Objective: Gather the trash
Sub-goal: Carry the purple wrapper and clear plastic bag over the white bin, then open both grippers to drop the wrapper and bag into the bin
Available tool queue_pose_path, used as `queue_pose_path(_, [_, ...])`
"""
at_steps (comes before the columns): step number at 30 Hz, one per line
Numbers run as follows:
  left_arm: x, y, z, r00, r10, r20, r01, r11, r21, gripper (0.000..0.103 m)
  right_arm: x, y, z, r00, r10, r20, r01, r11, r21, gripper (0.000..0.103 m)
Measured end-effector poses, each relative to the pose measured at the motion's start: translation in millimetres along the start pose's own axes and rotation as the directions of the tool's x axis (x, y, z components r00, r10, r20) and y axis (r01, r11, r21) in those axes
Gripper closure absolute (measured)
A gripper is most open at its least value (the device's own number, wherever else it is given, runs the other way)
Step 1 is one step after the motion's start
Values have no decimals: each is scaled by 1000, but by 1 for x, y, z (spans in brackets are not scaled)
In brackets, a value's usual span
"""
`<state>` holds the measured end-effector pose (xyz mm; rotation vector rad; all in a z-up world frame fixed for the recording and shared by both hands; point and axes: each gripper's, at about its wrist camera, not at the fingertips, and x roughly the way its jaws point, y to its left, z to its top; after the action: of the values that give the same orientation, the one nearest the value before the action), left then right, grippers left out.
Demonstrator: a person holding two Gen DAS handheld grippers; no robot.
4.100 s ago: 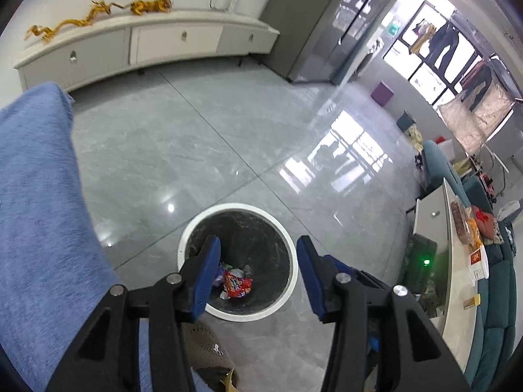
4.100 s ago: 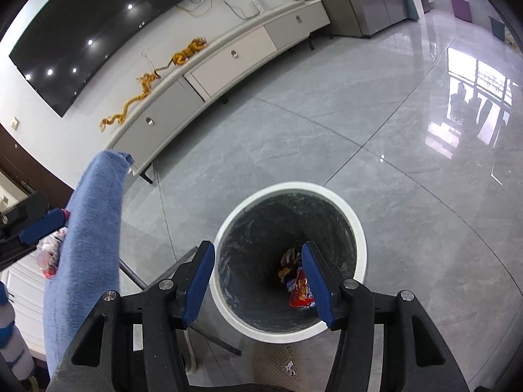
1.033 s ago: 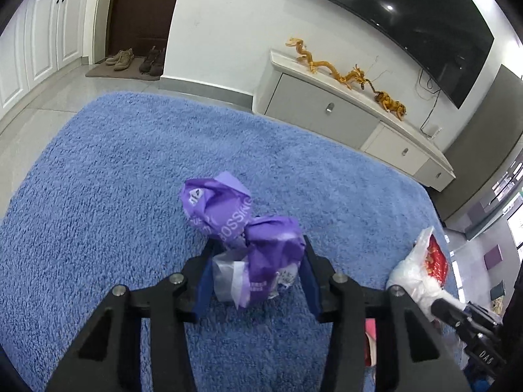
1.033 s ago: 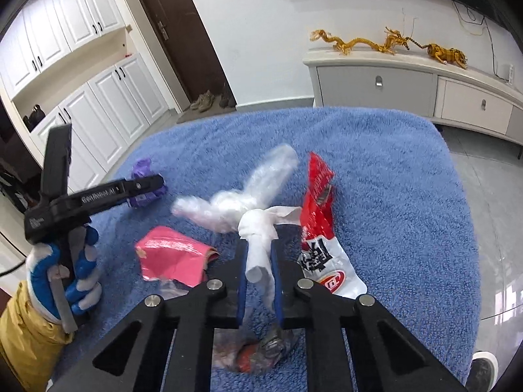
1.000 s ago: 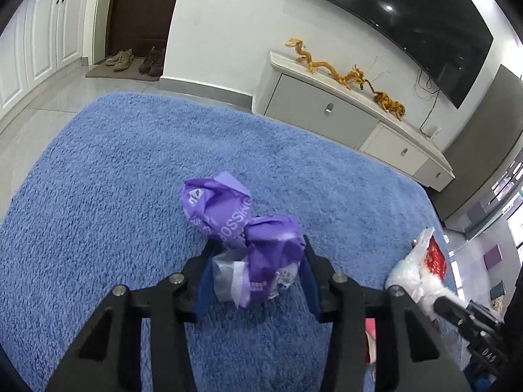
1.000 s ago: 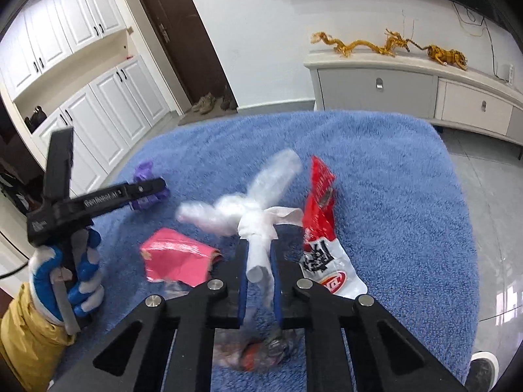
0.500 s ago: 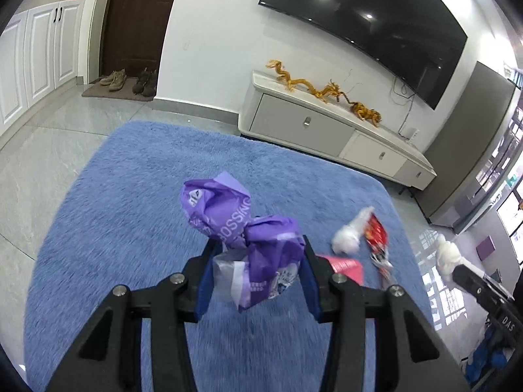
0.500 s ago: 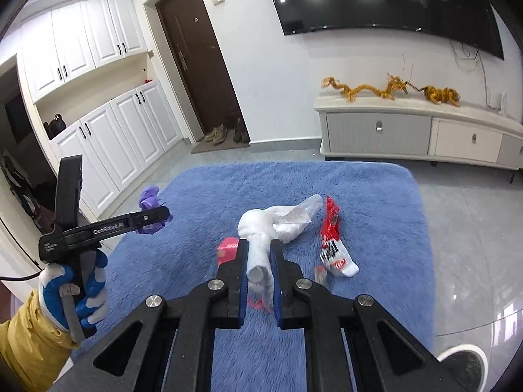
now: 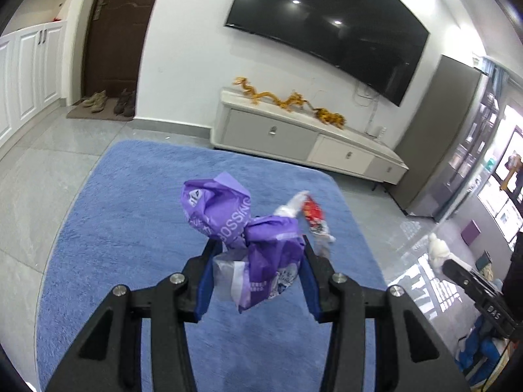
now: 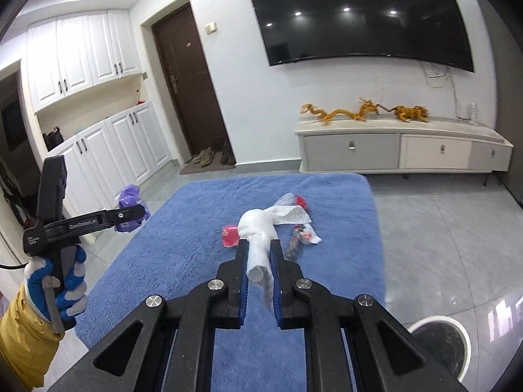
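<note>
My left gripper [image 9: 258,248] is shut on a crumpled purple plastic bag [image 9: 242,228] and holds it high above the blue carpeted table [image 9: 130,215]. My right gripper [image 10: 258,248] is shut on a knotted white tissue wad [image 10: 261,228], also lifted above the table [image 10: 183,248]. On the table lie a red-and-white snack wrapper [image 10: 302,233], a clear plastic piece [image 10: 284,200] and a pink wrapper [image 10: 230,235]. The white-rimmed trash bin [image 10: 439,343] stands on the floor at the lower right of the right wrist view. The left gripper with the purple bag [image 10: 130,205] shows at the left there.
A white TV cabinet [image 10: 398,150] with golden dragon ornaments stands against the far wall under a wall-mounted TV [image 10: 353,13]. White cupboards [image 10: 108,150] and a brown door [image 10: 186,85] are on the left. Glossy grey tile floor [image 10: 441,228] surrounds the table.
Both grippers have risen and pulled back from the table with their trash held. The table's remaining wrappers look smaller and farther. The bin's rim has come into the right wrist view.
</note>
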<state>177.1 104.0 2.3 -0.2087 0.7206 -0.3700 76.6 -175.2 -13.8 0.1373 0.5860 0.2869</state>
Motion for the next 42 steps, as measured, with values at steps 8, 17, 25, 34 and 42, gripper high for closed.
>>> queue_pose_path(8, [-1,-80,-10,991,-121,-47,125,988,92,60,-40,-52,-29,997,-73,32,69,991,119,91])
queue_pose_path(17, [41,-199,-36,956,-236,-171,273,933,235,60,-80,-150,-83,973,-231,-2,220,925,311,91])
queue_pose_path(25, [115,-300,-75,886,-280,-369,398,868,297,59,-79,-226,-136,950,-299,-96,308,834,457,91])
queue_pose_path(34, [212,-381,-121,814,-242,-527,445,844,299,57,-50,-289,-185,928,-300,-221,373,761,531,89])
queue_pose_path(42, [267,-407,-146,760,-239,-604,474,840,265,50,-27,-325,-209,907,-286,-308,417,699,581,73])
